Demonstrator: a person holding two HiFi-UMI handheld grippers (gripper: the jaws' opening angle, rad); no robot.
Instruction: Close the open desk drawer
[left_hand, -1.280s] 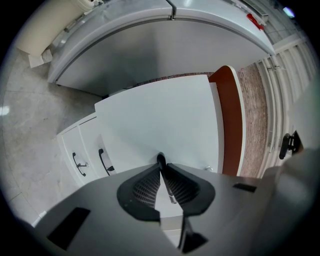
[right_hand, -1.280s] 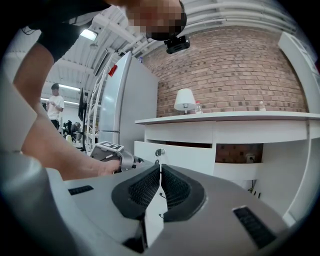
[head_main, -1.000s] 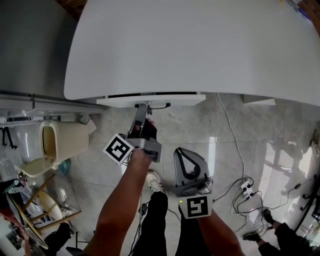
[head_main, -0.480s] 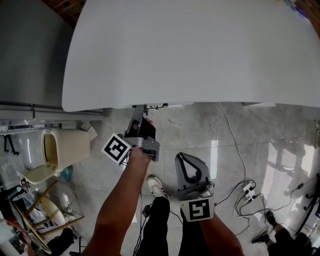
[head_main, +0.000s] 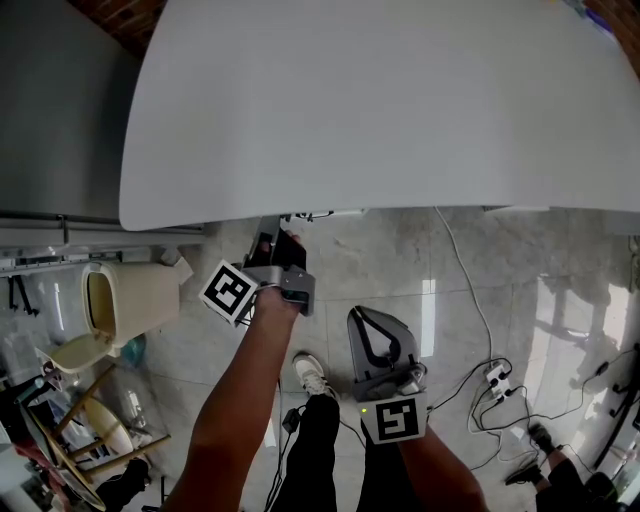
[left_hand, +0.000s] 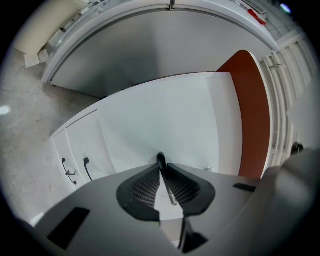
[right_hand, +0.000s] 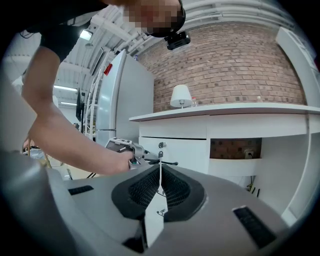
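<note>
Pads of the left hand-held gripper, ribbed black, clench the white drawer's slim dark handle.

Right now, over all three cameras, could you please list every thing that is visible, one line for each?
Desk: one, white, filling the top of the head view.
Drawer: one, white, just below the desktop.
Drawer handle: one, black, on the drawer front.
Cabinet handles: two, black, on white doors at the left of the left gripper view.
Lamp: one, white, on the desk.
Brick wall: one, red-brown, behind the desk.
Fridge: one, pale grey, left of the desk.
Bin: one, cream, on the floor.
Power strip: one, white, on the floor, with cables.
Left gripper: one, grey, fingers shut on the drawer handle.
Right gripper: one, grey, fingers together, empty, back from the desk.
</note>
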